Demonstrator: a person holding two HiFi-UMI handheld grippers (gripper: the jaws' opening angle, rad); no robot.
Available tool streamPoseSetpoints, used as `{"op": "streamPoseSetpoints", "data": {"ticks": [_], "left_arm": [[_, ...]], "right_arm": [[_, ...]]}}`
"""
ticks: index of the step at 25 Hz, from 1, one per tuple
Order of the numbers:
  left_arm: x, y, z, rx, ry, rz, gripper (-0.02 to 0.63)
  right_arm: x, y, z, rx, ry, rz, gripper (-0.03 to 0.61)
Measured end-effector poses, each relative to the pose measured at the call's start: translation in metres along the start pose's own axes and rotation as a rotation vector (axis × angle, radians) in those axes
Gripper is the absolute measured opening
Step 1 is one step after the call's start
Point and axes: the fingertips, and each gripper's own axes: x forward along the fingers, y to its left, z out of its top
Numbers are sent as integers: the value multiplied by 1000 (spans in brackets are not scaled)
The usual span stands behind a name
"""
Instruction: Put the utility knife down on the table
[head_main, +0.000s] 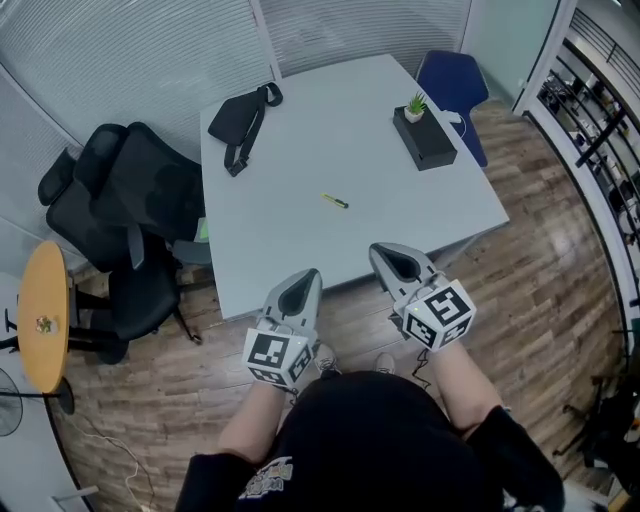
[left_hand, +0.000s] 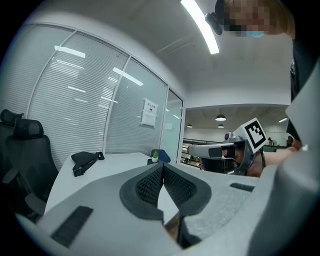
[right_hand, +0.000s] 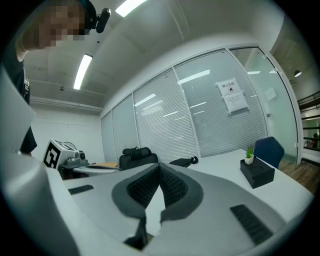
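Note:
A small yellow and black utility knife (head_main: 335, 201) lies alone near the middle of the white table (head_main: 300, 240). My left gripper (head_main: 307, 275) hovers off the table's near edge, over the floor, jaws shut with nothing between them. My right gripper (head_main: 379, 251) sits beside it at the near edge, also shut and empty. Both point toward the table and stay well short of the knife. In the left gripper view the pads (left_hand: 162, 172) meet at the tip; in the right gripper view the pads (right_hand: 159, 170) meet too. Neither gripper view shows the knife.
A black bag (head_main: 240, 118) lies at the table's far left corner. A black box with a small potted plant (head_main: 422, 132) stands at the far right. Black office chairs (head_main: 130, 210) crowd the left side, a blue chair (head_main: 452, 85) stands beyond, and a round wooden table (head_main: 42, 315) is far left.

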Motion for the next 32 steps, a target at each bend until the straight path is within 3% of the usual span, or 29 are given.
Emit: {"op": "streamPoseSetpoints", "data": {"ticks": [32], "left_arm": [[9, -3, 1, 12, -3, 43, 6]], "right_arm": [[6, -6, -6, 0, 21, 54, 3]]}}
